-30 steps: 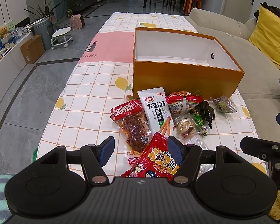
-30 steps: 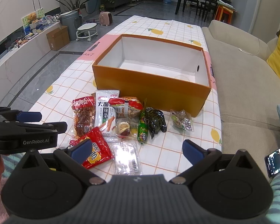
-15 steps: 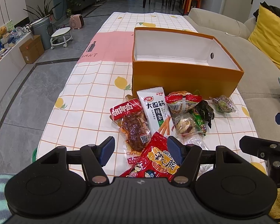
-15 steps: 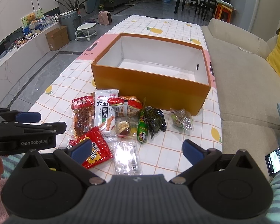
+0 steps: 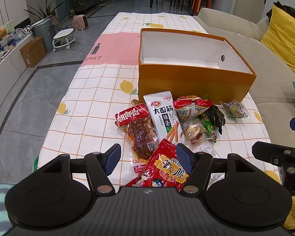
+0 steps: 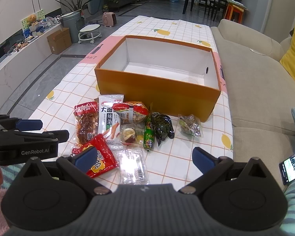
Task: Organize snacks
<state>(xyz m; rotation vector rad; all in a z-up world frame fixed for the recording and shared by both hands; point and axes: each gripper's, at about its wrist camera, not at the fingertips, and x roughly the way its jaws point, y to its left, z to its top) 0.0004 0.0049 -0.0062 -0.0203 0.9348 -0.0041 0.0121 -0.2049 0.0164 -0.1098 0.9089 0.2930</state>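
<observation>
An empty orange box point(image 5: 194, 87) with a white inside stands on the lemon-print tablecloth point(image 5: 100, 98); it also shows in the right wrist view point(image 6: 157, 96). Several snack packs lie in front of it: a red crisp bag point(image 5: 165, 169), a dried-meat pack point(image 5: 137, 129), a white spicy-strip pack point(image 5: 163, 116), a clear pack point(image 6: 132, 166) and a green sausage point(image 6: 149, 135). My left gripper point(image 5: 148, 158) is open, its fingers either side of the red bag's top. My right gripper point(image 6: 144, 157) is open wide above the clear pack.
A beige sofa point(image 5: 265, 63) with a yellow cushion point(image 5: 283, 37) runs along the table's right side. A phone point(image 6: 293, 165) lies at the near right. Floor, a stool point(image 5: 63, 39) and a cardboard box point(image 5: 32, 51) are to the left.
Both views have shifted very slightly; the grippers stay open and the snacks and box have not moved.
</observation>
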